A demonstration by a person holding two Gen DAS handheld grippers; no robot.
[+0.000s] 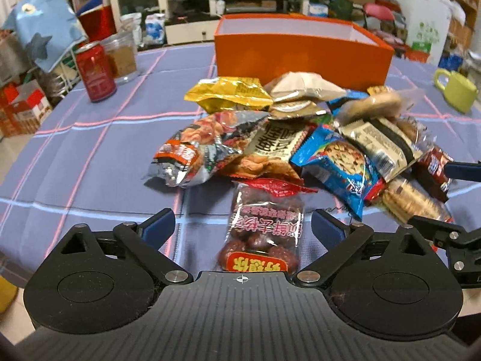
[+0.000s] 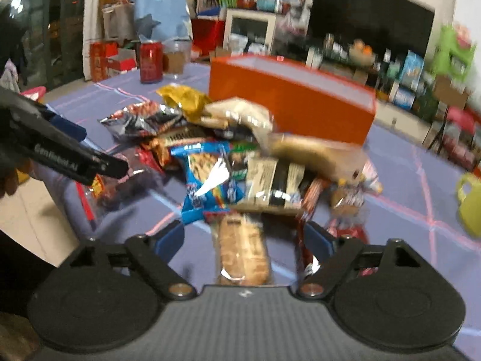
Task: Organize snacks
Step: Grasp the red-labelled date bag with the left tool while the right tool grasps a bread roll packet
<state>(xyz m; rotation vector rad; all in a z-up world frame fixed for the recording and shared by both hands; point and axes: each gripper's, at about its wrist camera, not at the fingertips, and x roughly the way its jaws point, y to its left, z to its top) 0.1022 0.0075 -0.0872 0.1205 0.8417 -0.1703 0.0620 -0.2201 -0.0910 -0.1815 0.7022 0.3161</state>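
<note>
At the far left of the left wrist view, a red can (image 1: 95, 72) is seen upright on the counter (image 1: 90, 150), with a clear jar (image 1: 121, 57) just beside it. Toward the middle, a heap of snack packets (image 1: 285, 138) is spread on the checked cloth, and an orange box (image 1: 300, 51) is set behind it, open at the top. A clear bag of red dates (image 1: 264, 225) is found at the near edge of the heap, between the pads of the left claw (image 1: 243, 227); the pads are held wide and kept apart from the bag, so nothing is gripped. Further right, a blue cookie packet (image 1: 336, 165) is leaned against the pile. A green mug (image 1: 457, 90) is placed at the far right.

In the blurred right wrist view, a wrapped biscuit pack (image 2: 243, 252) is framed by the right claw (image 2: 243, 237), whose pads are spread and clear of it.
</note>
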